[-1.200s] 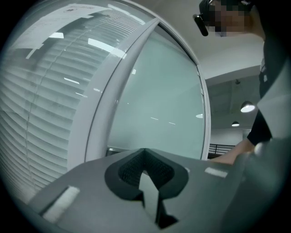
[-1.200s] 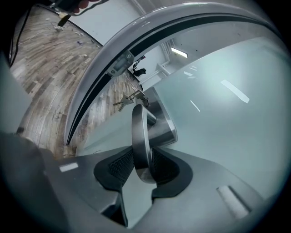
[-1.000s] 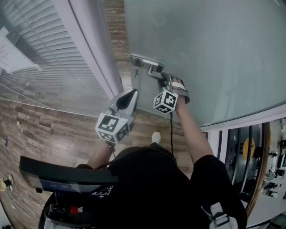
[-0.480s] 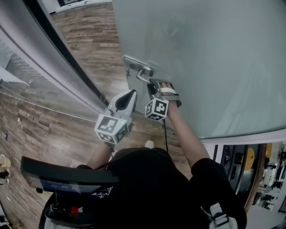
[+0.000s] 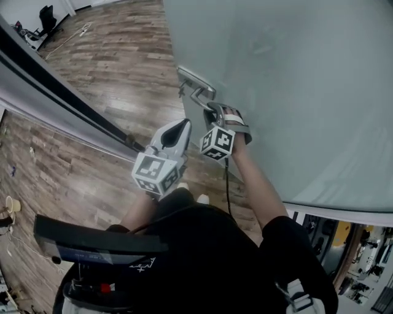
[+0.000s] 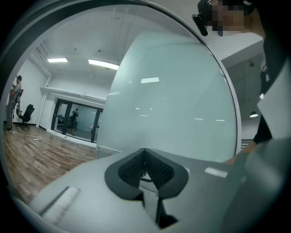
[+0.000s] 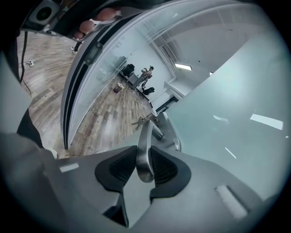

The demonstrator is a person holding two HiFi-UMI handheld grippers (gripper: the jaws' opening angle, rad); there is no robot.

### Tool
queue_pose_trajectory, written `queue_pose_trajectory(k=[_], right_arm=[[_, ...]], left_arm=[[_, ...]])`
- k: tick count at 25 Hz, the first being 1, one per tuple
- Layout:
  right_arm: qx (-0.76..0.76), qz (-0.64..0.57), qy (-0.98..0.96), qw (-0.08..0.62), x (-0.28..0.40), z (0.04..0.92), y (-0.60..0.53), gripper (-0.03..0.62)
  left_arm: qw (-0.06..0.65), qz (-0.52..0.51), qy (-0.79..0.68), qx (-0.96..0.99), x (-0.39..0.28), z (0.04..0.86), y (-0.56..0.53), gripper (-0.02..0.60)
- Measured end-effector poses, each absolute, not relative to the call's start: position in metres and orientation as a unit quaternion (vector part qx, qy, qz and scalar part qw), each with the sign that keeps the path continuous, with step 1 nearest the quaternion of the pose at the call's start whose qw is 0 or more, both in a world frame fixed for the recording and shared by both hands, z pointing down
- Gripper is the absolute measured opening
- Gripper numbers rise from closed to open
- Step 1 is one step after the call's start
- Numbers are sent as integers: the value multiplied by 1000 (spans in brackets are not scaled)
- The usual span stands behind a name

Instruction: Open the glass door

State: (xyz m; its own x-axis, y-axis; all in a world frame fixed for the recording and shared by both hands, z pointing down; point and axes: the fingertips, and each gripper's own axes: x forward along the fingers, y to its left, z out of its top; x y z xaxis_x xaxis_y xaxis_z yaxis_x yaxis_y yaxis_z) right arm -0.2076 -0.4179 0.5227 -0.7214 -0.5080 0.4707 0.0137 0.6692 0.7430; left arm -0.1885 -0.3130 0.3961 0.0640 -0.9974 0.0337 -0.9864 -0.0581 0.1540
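– Farther from its frame [image 5: 73,104] than a second ago, the glass door [image 5: 295,92] is swinging open, isn't it?
– Yes. My right tongs [image 7: 144,166] are closing on the door handle [image 7: 144,145], which is sitting between them and running toward twelve o'clock. I'm trying to keep the grip following the door's arc, so the door handle isn't slipping out. My left tongs [image 5: 182,125] are pressed together, empty, at seven o'clock of it.

Site: office, open-plan. Evidence, head view: frosted glass door [image 5: 295,73] at 2 o'clock; wood-plank floor [image 5: 116,55] at 11 o'clock; black swivel chair [image 5: 46,15] at 10 o'clock. Left gripper view: ceiling light panels [image 6: 103,64] at 11 o'clock; glazed partition [image 6: 75,120] and standing person [image 6: 12,102] at 9 o'clock.
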Motion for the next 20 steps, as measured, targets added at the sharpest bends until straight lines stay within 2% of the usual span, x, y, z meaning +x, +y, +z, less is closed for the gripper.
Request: queue_pose_trajectory(k=[10, 20], right_arm=[[178, -364, -844, 351, -207, 516, -465, 97], [240, -320, -833, 382, -192, 525, -566, 97]], left_arm=[[79, -47, -664, 742, -197, 402, -359, 0], [80, -60, -611, 785, -214, 396, -474, 0]])
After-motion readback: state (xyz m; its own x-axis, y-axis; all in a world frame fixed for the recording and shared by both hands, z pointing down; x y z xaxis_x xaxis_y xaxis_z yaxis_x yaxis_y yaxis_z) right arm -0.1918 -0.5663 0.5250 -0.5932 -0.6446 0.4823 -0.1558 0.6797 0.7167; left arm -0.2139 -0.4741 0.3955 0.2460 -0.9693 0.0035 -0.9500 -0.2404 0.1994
